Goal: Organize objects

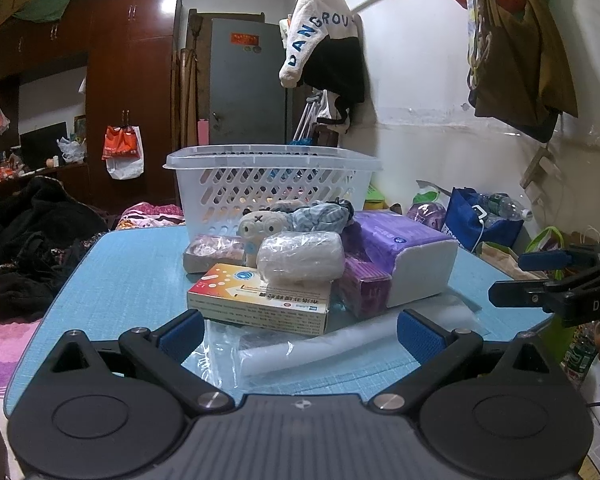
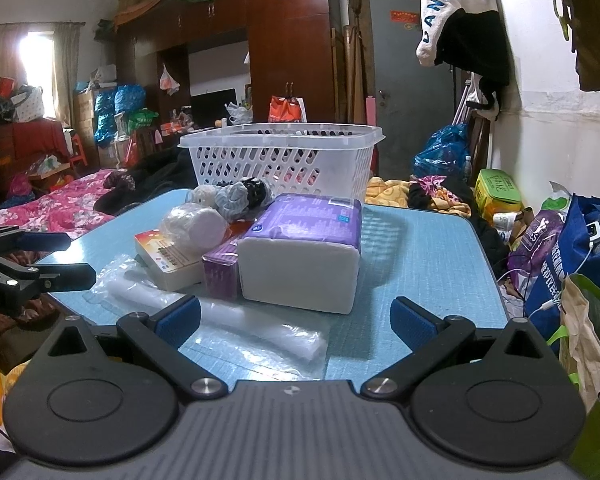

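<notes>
Still at the start, I'm hovering both the left gripper (image 1: 300,330) and right gripper (image 2: 296,320) wide apart and empty before the pile, judging the medicine box (image 1: 260,300) goes into the basket (image 1: 274,184) first.

The right hand-held gripper (image 2: 296,320) hovers low over the near edge of the light blue worktop (image 2: 420,248), its blue-padded jaws spread wide with nothing between them but a clear plastic bag (image 2: 260,332) lying flat. Just beyond sits a purple tissue pack (image 2: 300,256), touching a small purple box (image 2: 220,272) on its left. An orange-and-white medicine box (image 2: 164,256) lies beside that, with a plastic-wrapped bundle (image 2: 196,228) on top. A white slotted basket (image 2: 284,160) stands at the far edge. The left hand-held gripper (image 2: 60,256) enters from the left, open.
</notes>
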`<state>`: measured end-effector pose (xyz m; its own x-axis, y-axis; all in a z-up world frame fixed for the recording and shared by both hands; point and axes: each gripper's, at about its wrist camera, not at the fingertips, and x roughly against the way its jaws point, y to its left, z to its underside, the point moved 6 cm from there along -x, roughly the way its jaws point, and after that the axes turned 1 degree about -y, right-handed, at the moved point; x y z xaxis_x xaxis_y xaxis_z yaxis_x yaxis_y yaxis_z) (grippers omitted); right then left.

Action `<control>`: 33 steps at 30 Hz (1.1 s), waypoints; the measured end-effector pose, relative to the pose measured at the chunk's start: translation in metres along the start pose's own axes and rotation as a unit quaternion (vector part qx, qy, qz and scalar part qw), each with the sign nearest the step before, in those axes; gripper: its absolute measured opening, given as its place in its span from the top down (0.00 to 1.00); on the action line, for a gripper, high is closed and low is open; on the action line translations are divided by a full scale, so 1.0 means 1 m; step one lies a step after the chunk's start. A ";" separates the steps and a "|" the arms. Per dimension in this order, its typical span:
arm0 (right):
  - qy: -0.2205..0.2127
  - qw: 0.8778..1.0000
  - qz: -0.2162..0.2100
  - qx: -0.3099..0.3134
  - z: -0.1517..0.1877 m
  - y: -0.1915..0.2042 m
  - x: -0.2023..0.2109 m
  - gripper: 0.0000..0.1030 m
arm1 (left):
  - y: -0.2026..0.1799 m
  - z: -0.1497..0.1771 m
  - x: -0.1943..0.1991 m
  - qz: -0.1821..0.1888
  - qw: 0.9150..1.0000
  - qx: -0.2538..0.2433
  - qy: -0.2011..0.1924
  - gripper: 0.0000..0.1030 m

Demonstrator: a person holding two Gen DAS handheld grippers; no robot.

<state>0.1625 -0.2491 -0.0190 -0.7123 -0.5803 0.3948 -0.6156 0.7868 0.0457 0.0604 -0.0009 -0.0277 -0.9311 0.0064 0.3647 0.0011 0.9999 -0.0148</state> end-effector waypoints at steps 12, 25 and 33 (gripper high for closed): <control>0.000 1.000 0.000 0.001 0.000 0.000 0.000 0.00 | 0.000 0.000 0.000 0.000 1.000 0.000 0.000 0.00; 0.001 1.000 0.002 0.001 0.000 0.000 0.001 0.00 | 0.000 0.000 -0.001 0.000 1.000 0.001 0.001 0.00; 0.001 1.000 0.002 0.001 0.000 0.000 0.000 0.00 | 0.002 0.002 -0.003 0.000 1.000 0.003 0.003 0.00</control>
<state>0.1625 -0.2497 -0.0188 -0.7142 -0.5767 0.3967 -0.6134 0.7886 0.0421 0.0622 0.0014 -0.0301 -0.9286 0.0067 0.3709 -0.0009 0.9998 -0.0204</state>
